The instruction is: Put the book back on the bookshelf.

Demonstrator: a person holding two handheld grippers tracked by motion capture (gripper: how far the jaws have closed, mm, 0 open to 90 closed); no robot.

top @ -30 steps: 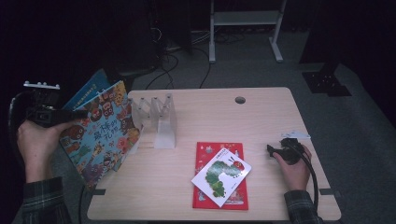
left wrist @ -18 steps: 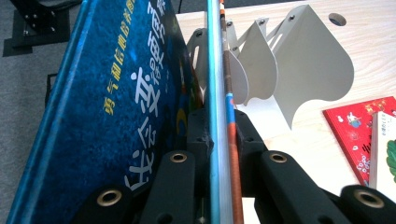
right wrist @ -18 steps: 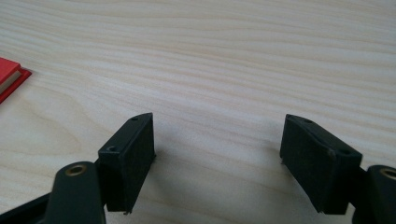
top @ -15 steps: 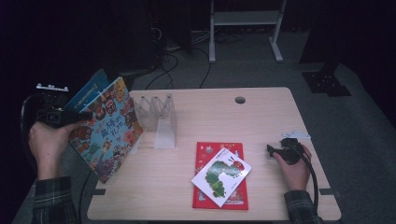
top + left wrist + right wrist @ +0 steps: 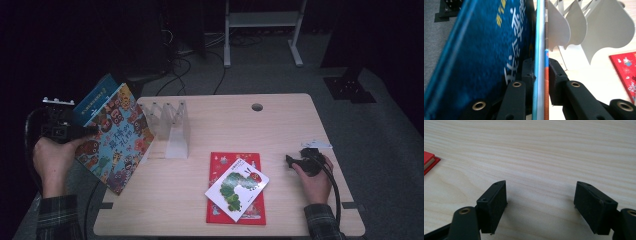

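Note:
My left gripper (image 5: pixel 82 131) is held off the table's left edge, shut on two upright books: a colourful picture book (image 5: pixel 116 137) and a blue book (image 5: pixel 95 97) behind it. In the left gripper view the pads clamp both book edges (image 5: pixel 541 72), with the blue cover (image 5: pixel 486 50) to the left. The jaws have just been opening slightly, with the books still between them. The white divider rack (image 5: pixel 172 127) stands just right of the books. My right gripper (image 5: pixel 292 161) rests open on the table (image 5: pixel 536 150), nothing between its fingers (image 5: pixel 540 195).
A red book (image 5: pixel 220 165) lies flat at the table's front middle, with a white caterpillar book (image 5: pixel 237 187) on top at an angle. A round cable hole (image 5: pixel 257 107) sits near the far edge. The rack's white fins (image 5: pixel 599 27) stand close to the held books.
The left hand has shifted the two books slightly rightward, closer to the rack. The right hand and gripper have stayed still.

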